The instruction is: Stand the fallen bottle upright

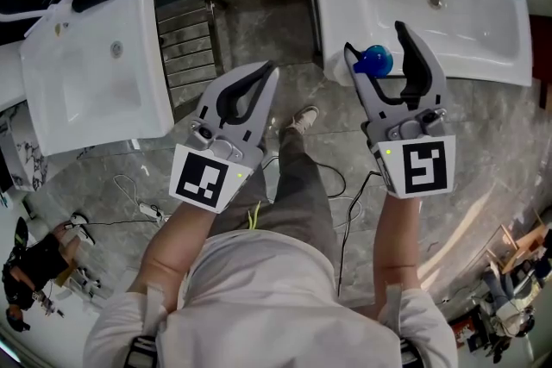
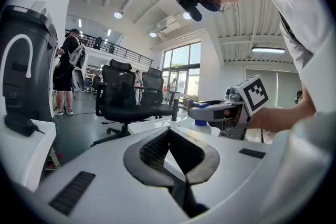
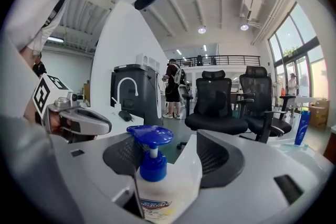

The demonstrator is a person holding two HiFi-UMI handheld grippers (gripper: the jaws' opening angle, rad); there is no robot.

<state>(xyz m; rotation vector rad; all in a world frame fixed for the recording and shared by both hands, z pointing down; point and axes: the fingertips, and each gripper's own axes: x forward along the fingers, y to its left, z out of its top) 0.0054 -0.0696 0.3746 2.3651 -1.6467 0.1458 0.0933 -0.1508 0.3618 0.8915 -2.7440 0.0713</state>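
- The basin (image 1: 335, 4) offers only a narrow, curved rim at its front corner as a worktop. If the bottle (image 3: 165, 191) is set down there, I judge it could tip into the bowl or drop off the edge onto the floor (image 1: 483, 142).
- The right gripper (image 1: 377, 40) has its jaws closed around the bottle's body, holding it at that front corner. No view shows whether the base rests on anything. Letting go before it is seated would leave it free to fall.
- The grip sits low on a smooth, rounded body, so a slight twist of the hand could let the bottle slip or lean.
- The left gripper (image 1: 269, 69) has its jaws shut and empty, well apart from the bottle. It gives no support if the bottle slips.
- The bottle is white plastic with a partly visible printed label. It stands upright between the jaws.
- Its blue pump head (image 3: 151, 136) rises on a thin white stem, spout turned sideways. This top-heavy part could catch a jaw as the gripper pulls away.
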